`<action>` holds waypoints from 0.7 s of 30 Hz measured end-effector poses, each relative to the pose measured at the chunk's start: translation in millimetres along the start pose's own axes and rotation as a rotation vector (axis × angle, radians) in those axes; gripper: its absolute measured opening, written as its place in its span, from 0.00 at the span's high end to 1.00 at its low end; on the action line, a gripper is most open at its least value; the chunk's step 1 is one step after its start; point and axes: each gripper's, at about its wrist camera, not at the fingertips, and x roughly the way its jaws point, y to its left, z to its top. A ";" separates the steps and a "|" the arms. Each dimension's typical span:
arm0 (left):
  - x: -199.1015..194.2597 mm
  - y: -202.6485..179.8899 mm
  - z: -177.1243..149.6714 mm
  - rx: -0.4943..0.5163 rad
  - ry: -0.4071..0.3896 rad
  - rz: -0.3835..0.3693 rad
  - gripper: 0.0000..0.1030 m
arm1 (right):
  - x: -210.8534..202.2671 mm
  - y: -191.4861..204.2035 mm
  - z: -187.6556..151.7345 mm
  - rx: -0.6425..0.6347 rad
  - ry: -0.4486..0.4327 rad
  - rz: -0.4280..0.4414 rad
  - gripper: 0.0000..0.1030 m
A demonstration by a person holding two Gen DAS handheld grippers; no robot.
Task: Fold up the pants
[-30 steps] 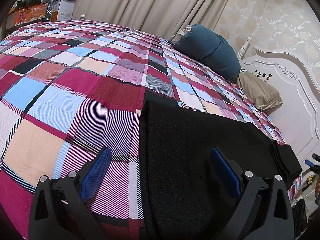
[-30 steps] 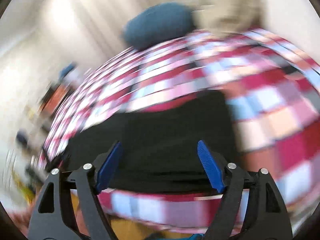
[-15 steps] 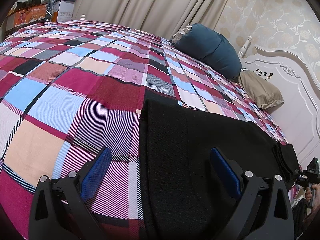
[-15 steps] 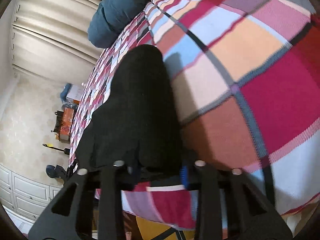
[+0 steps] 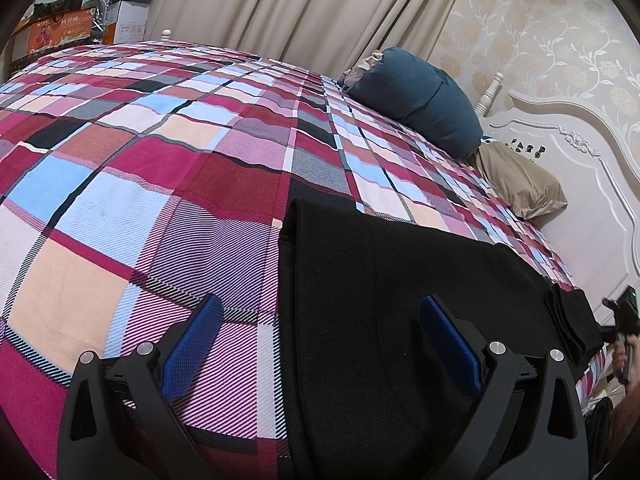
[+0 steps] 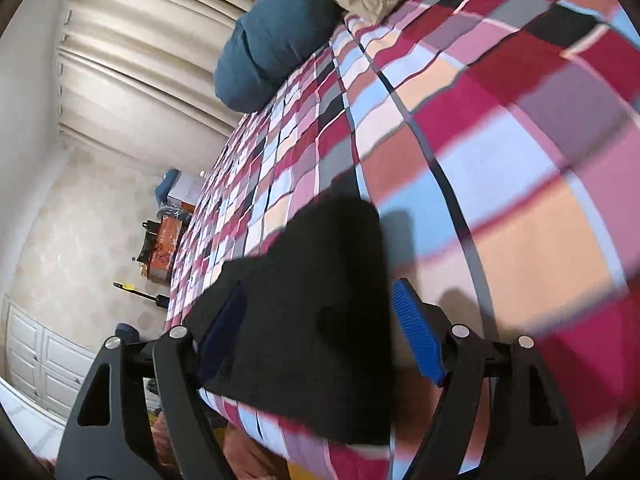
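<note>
Black pants [image 5: 400, 320] lie flat along the near edge of a bed covered in a plaid sheet [image 5: 160, 160]. My left gripper [image 5: 320, 344] is open and hovers low over the pants' left end, its jaws straddling the cloth's left edge. In the right wrist view the other end of the pants [image 6: 304, 320] lies folded at the bed edge. My right gripper [image 6: 320, 332] is open with its blue pads on either side of that end, not pinching it. The right gripper also shows in the left wrist view [image 5: 624, 320] at far right.
A dark blue pillow [image 5: 420, 96] and a tan pillow [image 5: 520, 184] lie at the white headboard [image 5: 580, 168]. Boxes [image 5: 72, 28] stand past the bed's far side. Curtains [image 5: 300, 8] hang behind. In the right wrist view a white cabinet [image 6: 36, 364] stands on the floor side.
My right gripper was shut around the pants' end half a second ago and has opened, drawing back slightly. My left gripper has stayed in place, open.
</note>
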 end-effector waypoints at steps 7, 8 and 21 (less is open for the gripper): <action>-0.2 0.2 -0.4 -0.002 -0.001 -0.003 0.05 | 51.2 -15.1 23.3 -0.002 0.104 -0.104 0.74; 0.1 0.1 0.0 -0.003 -0.002 -0.004 0.05 | 49.5 -16.1 23.0 0.001 0.099 -0.093 0.74; -1.8 6.0 8.5 -0.060 0.041 -0.071 0.05 | -8.0 116.8 -137.9 -0.335 -0.543 -0.408 0.03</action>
